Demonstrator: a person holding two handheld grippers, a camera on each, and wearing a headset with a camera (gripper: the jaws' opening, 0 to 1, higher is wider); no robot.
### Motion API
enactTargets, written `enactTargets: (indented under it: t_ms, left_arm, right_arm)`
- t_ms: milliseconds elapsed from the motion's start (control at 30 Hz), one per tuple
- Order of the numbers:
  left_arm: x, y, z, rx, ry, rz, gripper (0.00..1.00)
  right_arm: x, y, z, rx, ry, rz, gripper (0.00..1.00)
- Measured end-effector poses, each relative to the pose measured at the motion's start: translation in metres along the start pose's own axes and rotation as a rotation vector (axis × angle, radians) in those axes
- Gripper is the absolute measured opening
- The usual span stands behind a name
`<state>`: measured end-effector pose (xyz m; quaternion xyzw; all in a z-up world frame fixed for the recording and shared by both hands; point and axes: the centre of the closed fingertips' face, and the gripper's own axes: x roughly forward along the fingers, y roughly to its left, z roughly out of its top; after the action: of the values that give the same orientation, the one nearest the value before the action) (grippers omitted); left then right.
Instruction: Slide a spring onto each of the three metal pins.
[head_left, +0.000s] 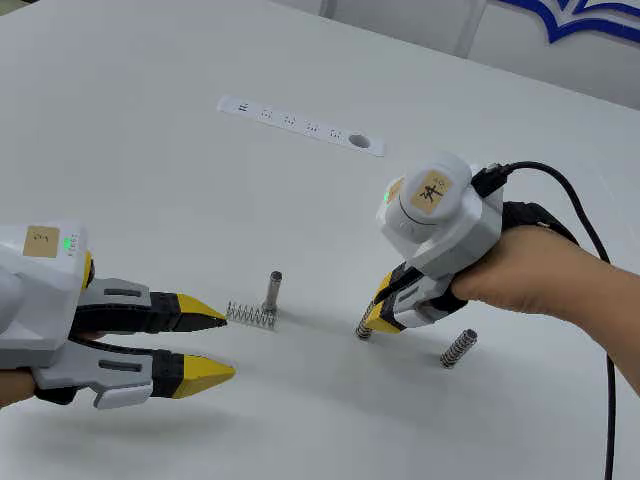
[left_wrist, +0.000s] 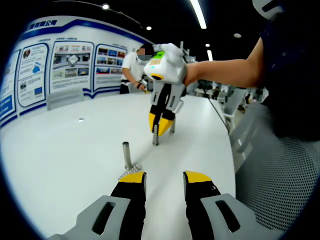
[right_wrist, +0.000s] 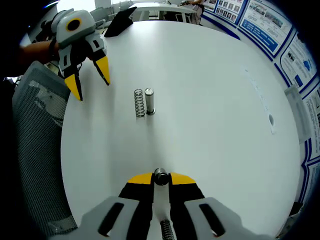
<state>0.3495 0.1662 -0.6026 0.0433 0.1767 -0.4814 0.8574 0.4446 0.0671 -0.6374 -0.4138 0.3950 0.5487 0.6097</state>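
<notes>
While the left tongs (head_left: 229, 346) hang open near the upright metal pin (head_left: 273, 290), a loose spring (head_left: 250, 315) lies on the white surface (head_left: 150, 150) just beside that pin's base, on the side towards them. On the upright pin's far side, the right tongs (head_left: 375, 318) are closed on a spring-wrapped pin (right_wrist: 160, 176), its lower end down at the surface. Another spring (head_left: 458, 348) sits farther out, beyond them.

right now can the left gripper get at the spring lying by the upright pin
Probably yes: the left gripper is open, its jaws pointing at the spring with bare table between. The pin stands right beside the spring and may get nudged.
</notes>
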Motion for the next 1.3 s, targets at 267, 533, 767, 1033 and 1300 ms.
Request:
enactTargets:
  t_ms: [267, 533, 767, 1033, 1300]
  left_arm:
    - [-0.001, -0.001, 0.001, 0.002, -0.003, 0.001, 0.30]
    - [0.000, -0.002, 0.004, 0.010, -0.002, 0.000, 0.30]
    - [-0.003, 0.001, 0.005, 0.019, 0.002, 0.009, 0.30]
    - [-0.004, 0.022, 0.001, 0.031, 0.030, 0.043, 0.30]
    - [0.012, 0.044, -0.008, 0.042, 0.093, 0.023, 0.35]
  right_arm:
    - [-0.011, 0.000, 0.006, -0.002, -0.021, -0.024, 0.14]
    - [-0.028, 0.009, 0.033, -0.049, -0.082, -0.058, 0.16]
    - [-0.014, 0.025, 0.055, -0.037, -0.146, -0.022, 0.16]
    - [0.003, 0.036, 0.057, -0.032, -0.141, 0.012, 0.16]
    - [-0.003, 0.036, 0.055, -0.027, -0.148, 0.007, 0.16]
